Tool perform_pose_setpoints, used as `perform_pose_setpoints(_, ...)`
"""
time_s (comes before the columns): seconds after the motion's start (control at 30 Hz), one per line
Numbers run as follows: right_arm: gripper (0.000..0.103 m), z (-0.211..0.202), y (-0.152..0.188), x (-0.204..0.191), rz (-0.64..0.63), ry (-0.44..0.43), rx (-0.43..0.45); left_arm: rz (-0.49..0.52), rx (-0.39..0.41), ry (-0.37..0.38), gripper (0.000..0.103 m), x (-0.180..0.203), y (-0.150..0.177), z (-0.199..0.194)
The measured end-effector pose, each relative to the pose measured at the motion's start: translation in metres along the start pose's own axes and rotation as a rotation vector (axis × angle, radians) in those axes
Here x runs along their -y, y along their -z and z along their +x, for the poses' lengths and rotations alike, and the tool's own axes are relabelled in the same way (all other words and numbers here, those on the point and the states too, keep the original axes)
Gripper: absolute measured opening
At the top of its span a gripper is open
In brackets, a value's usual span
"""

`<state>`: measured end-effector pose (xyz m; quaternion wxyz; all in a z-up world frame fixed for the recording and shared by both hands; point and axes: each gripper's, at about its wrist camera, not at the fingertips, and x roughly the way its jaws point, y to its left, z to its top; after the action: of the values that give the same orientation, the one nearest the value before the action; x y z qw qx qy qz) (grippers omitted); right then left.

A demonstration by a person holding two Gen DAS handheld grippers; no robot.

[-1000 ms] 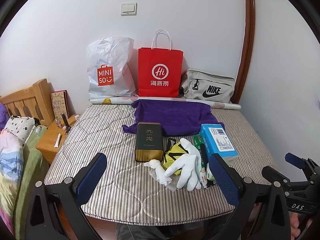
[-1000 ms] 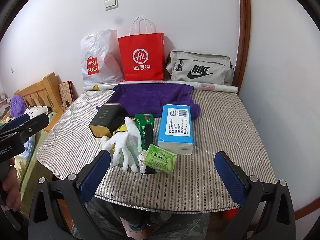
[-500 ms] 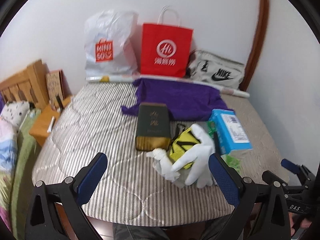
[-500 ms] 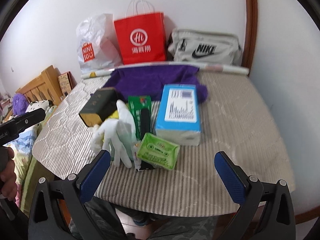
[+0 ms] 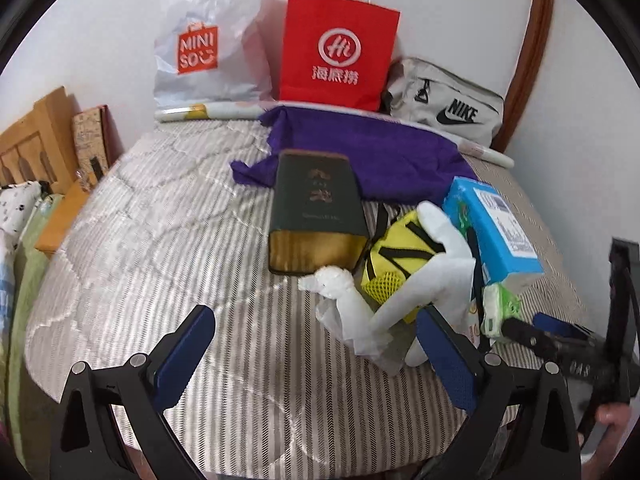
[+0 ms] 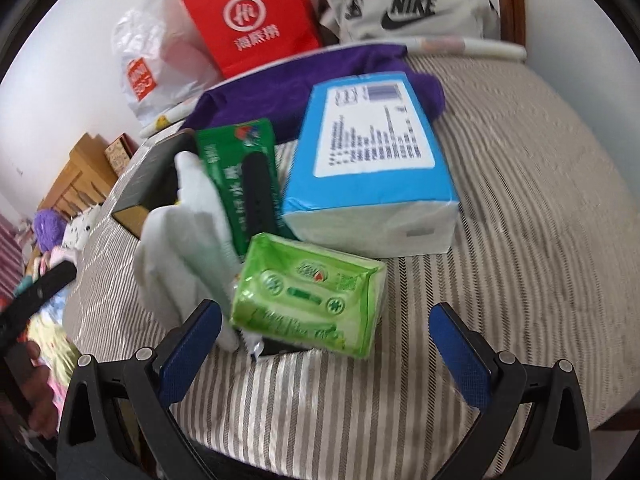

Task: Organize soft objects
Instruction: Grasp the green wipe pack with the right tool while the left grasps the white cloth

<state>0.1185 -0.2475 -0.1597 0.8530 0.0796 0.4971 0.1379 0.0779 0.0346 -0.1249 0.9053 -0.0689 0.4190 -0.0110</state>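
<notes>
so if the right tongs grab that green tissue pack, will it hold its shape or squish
The green pack will probably squish: its wrapper looks thin, glossy and already dented. It seems light, and may slip against the pads. It leans on the white glove, so lifting it may nudge that.

Both wrist views look low across the striped mattress (image 5: 160,240) toward the wall; they share the blue tissue box (image 6: 372,152), nearer in the right view.

The mattress (image 5: 168,216) is striped grey and white. Across its upper middle lies a purple cloth (image 5: 384,152); behind it stand a red paper bag (image 5: 340,56) with a white logo, a white plastic bag (image 5: 208,44) with an orange patch, and a grey pouch (image 5: 444,100) lettered black. In the centre sit a dark green box (image 5: 316,208), white gloves (image 5: 436,276), a blue tissue pack (image 6: 372,152) and a light green packet (image 6: 312,300).
</notes>
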Motion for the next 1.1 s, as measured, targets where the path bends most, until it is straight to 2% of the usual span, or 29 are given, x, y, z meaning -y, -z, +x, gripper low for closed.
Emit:
perform_pose_setpoints(0.13, 0.103, 0.016, -0.003, 0.003, 0.027, -0.024, -0.026, 0.002, -0.075, 0.061, 0.101, -0.003, 0.005, 0.025)
perform_pose_setpoints(0.2, 0.099, 0.022, -0.003, 0.001, 0.022, -0.016, -0.036, -0.011, -0.100, 0.068, 0.098, -0.006, 0.005, 0.034)
perform_pose_setpoints(0.27, 0.092, 0.024, -0.003, -0.001, 0.003, -0.025, -0.031, -0.026, -0.100, 0.053, 0.093, -0.010, 0.004, 0.041)
perform_pose_setpoints(0.37, 0.080, 0.021, -0.003, -0.004, -0.030, -0.043, -0.019, -0.058, -0.103, 0.056, 0.091, -0.018, -0.001, 0.050)
perform_pose_setpoints(0.47, 0.079, 0.018, -0.003, -0.006, -0.056, -0.021, -0.009, -0.073, -0.114, 0.052, 0.085, -0.019, -0.009, 0.061)
perform_pose_setpoints(0.53, 0.078, 0.013, -0.001, -0.007, -0.077, -0.003, -0.003, -0.066, -0.115, 0.049, 0.085, -0.016, -0.014, 0.069)
perform_pose_setpoints(0.63, 0.078, 0.001, 0.001, -0.006, -0.103, -0.009, 0.012, -0.028, -0.134, 0.028, 0.085, -0.010, -0.019, 0.084)
perform_pose_setpoints(0.73, 0.078, -0.009, 0.006, 0.001, -0.124, 0.005, 0.018, -0.006, -0.158, 0.008, 0.079, -0.007, -0.019, 0.097)
perform_pose_setpoints(0.8, 0.078, -0.009, 0.008, 0.007, -0.126, 0.026, 0.011, 0.016, -0.139, -0.010, 0.079, -0.003, -0.019, 0.098)
perform_pose_setpoints(0.93, 0.078, -0.003, 0.011, 0.019, -0.113, 0.055, -0.010, 0.065, -0.136, -0.053, 0.064, 0.003, -0.019, 0.100)
perform_pose_setpoints(1.0, 0.078, 0.000, 0.010, 0.021, -0.111, 0.060, -0.015, 0.086, -0.128, -0.084, 0.053, 0.002, -0.017, 0.098)
perform_pose_setpoints(1.07, 0.078, 0.000, 0.009, 0.023, -0.110, 0.066, -0.009, 0.104, -0.122, -0.091, 0.030, -0.002, -0.016, 0.094)
perform_pose_setpoints(1.1, 0.078, 0.000, 0.009, 0.024, -0.109, 0.067, -0.005, 0.101, -0.126, -0.070, 0.030, -0.005, -0.016, 0.091)
